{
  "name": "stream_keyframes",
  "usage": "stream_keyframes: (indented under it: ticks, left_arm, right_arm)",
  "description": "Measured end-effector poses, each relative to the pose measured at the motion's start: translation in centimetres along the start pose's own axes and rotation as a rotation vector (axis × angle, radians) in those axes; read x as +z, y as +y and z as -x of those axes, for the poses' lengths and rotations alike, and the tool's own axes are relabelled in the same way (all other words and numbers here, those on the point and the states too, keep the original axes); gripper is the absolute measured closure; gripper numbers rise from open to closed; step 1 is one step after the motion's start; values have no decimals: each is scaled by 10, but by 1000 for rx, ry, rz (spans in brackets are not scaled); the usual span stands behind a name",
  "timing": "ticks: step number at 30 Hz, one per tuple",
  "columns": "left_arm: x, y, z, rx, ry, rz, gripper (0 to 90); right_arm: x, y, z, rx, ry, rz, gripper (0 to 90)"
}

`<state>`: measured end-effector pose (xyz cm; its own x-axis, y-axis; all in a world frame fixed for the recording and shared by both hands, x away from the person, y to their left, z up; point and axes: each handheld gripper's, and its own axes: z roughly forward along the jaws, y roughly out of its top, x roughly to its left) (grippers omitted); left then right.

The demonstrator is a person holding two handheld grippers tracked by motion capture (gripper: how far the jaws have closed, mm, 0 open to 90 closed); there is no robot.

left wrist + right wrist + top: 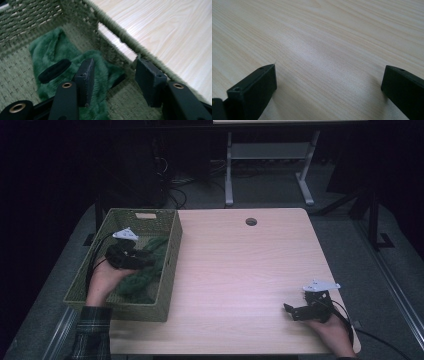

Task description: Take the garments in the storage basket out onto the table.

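Green fleece cloth (75, 65) lies crumpled on the floor of the woven basket (170, 257), bunched toward the basket's right wall and near half. The basket sits at the table's (240, 270) left edge.

Left gripper (113, 75) is inside the basket, just above the cloth. Jaws partly apart; one pad (86, 77) is over the fleece, the other near the right wall. Nothing is pinched between them yet, as far as the left gripper view shows.

Right gripper (289, 309) rests at the table's near right corner, jaws wide apart over bare wood, holding nothing.

Handling judgement: the cloth looks light, soft and limp, with a plush pile, so not slippery and not fragile. It will drape and trail when lifted, and may drag on the basket rim. Best hold: a raised fold near the middle of the heap, pinched deep so several layers are caught.

A dark oblong patch (54, 70) lies on the fleece; possibly a label or trim, the view is too soft to say.
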<state>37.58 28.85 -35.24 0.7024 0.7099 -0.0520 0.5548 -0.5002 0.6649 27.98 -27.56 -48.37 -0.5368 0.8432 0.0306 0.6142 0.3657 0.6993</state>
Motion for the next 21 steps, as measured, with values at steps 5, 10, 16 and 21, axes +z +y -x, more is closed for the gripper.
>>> stream_keyframes:
  ticks: [5,10,16,21]
  left_arm:
    - [7,-5,-5,-1,13,-28,489]
    - [14,-9,-8,10,25,-62,490]
    - [20,-14,-12,16,40,-103,502]
    - [29,-20,-17,10,42,-125,508]
  right_arm:
    - [0,0,0,0,0,-1,0]
    - [0,0,0,0,0,0,0]
    - [0,0,0,0,0,0,0]
    - [0,0,0,0,0,-1,0]
